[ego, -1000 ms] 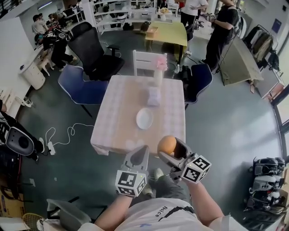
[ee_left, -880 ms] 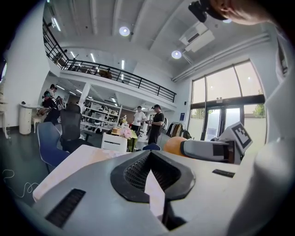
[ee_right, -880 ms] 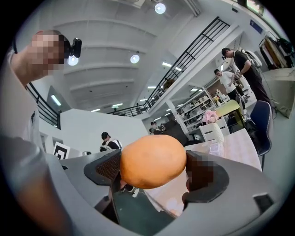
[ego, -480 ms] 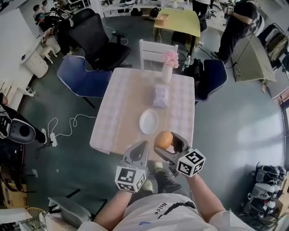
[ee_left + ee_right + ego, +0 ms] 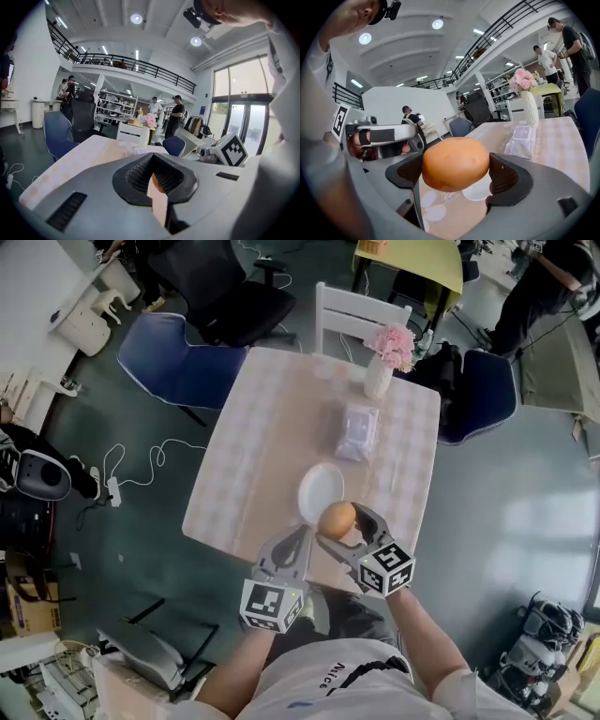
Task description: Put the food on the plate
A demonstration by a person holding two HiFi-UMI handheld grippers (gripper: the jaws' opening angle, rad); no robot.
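The round orange food (image 5: 337, 520), judged light, smooth and easily dented, was clamped across its middle by the right tool (image 5: 345, 532) over the near edge of the surface (image 5: 262, 456), just beside the plate (image 5: 317, 486), while the left tool (image 5: 298, 542) was seen closed on nothing.

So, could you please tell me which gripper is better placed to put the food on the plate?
Right. The right gripper holds the round orange food next to the white plate; the left gripper is shut, empty, and farther from it.
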